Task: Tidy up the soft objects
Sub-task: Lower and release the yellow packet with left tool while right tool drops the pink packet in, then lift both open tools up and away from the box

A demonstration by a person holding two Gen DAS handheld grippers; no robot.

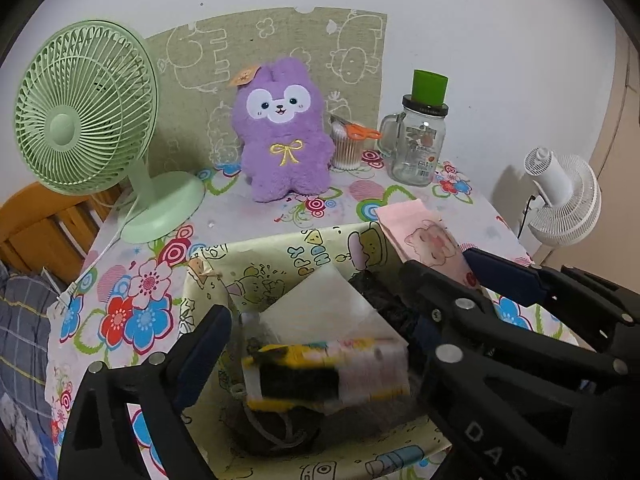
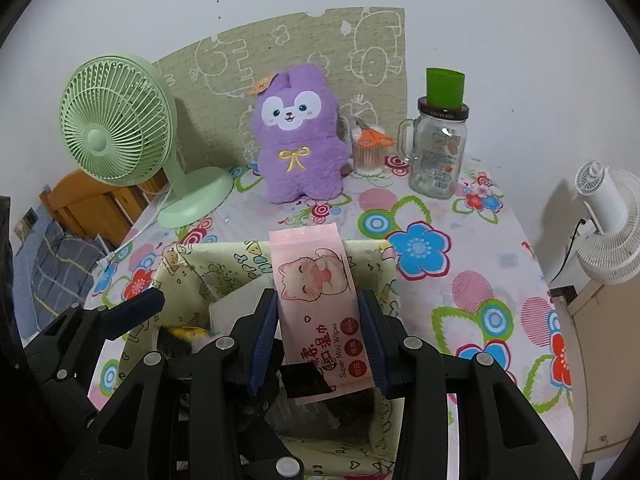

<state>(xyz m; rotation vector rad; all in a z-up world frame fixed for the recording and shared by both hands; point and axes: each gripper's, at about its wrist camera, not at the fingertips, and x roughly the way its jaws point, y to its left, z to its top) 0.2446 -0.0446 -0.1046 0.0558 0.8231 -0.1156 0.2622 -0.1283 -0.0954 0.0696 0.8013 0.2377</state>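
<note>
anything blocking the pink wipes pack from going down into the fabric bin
Partly. The pink wipes pack, held in the right gripper, hangs over the fabric bin, where a tissue pack already lies beside it; the bin's right side looks open.

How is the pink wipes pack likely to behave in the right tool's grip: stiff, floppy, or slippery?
The pink wipes pack sticks out past the right tool over the fabric bin without drooping, so it is probably fairly firm. Its glossy film wrapper may be slippery. Being a mini pack, it is likely light.
</note>
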